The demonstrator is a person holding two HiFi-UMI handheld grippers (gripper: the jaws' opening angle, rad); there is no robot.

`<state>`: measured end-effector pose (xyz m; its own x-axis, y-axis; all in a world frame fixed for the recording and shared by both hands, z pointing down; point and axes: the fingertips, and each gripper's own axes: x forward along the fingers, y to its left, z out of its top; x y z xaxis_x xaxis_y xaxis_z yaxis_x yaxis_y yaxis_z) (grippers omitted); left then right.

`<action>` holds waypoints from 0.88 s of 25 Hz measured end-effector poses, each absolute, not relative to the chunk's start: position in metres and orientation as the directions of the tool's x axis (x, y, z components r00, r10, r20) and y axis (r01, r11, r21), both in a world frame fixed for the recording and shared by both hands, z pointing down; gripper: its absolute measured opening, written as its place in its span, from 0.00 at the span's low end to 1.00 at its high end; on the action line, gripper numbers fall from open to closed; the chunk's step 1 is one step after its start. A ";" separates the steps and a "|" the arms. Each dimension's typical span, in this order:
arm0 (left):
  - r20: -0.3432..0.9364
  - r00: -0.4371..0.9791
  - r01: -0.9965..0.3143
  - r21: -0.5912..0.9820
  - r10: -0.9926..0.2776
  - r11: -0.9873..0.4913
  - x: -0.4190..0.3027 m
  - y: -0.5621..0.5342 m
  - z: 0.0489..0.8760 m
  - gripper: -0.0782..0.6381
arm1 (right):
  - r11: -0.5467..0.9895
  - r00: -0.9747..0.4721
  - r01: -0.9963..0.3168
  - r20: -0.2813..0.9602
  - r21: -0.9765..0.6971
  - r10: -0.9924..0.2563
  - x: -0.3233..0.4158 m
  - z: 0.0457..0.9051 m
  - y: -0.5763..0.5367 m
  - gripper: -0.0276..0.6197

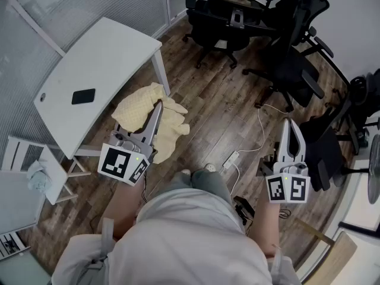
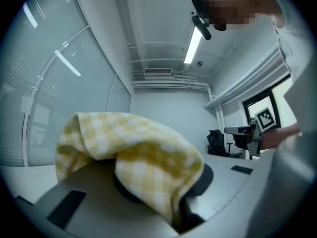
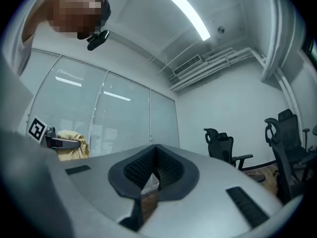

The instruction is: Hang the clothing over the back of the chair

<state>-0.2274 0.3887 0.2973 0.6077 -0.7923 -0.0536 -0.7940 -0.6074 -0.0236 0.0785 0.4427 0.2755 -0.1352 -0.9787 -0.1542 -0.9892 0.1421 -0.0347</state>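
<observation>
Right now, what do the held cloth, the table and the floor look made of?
Clothing: soft woven fabric, likely cotton, matte; yellow-white check, limp folds.
Table: smooth white top, probably laminate or painted board; faint sheen.
Floor: wood-grain planks, laminate or timber, unclear which.

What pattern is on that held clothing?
The clothing has yellow-and-white checks, clearest in left gripper view.

A dark flat device is laid on the table, toward its near edge. The clothing is bunched just beside the table's near right corner, draped over the tip of the left gripper, and the right gripper is held well to the table's right. Office chairs are grouped far to the table's right, and a power strip is laid on the floor right of the table, nearer the person.
</observation>
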 end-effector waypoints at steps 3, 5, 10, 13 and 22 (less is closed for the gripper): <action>-0.043 0.608 -0.794 -0.019 -0.793 -0.607 -0.226 0.394 0.300 0.21 | 0.148 -0.145 -0.989 -0.146 -0.011 -0.979 0.074 0.275 0.447 0.07; -0.041 0.606 -0.796 -0.017 -0.795 -0.605 -0.226 0.395 0.301 0.21 | 0.152 -0.150 -0.988 -0.144 -0.004 -0.978 0.072 0.275 0.447 0.07; -0.043 0.600 -0.800 -0.016 -0.799 -0.600 -0.229 0.397 0.301 0.21 | 0.184 -0.181 -0.983 -0.151 -0.007 -0.972 0.064 0.273 0.447 0.07; -0.045 0.600 -0.800 -0.016 -0.799 -0.599 -0.232 0.398 0.301 0.21 | 0.187 -0.186 -0.982 -0.156 0.005 -0.970 0.060 0.270 0.447 0.07; -0.052 0.609 -0.793 -0.022 -0.792 -0.608 -0.240 0.398 0.299 0.21 | 0.199 -0.191 -0.979 -0.163 -0.037 -0.968 0.050 0.268 0.449 0.07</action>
<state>-0.2398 0.3979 0.2993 0.6085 -0.7919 -0.0516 -0.7934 -0.6083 -0.0223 0.0503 0.4490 0.2677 -0.1910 -0.9679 -0.1635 -0.9792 0.1995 -0.0370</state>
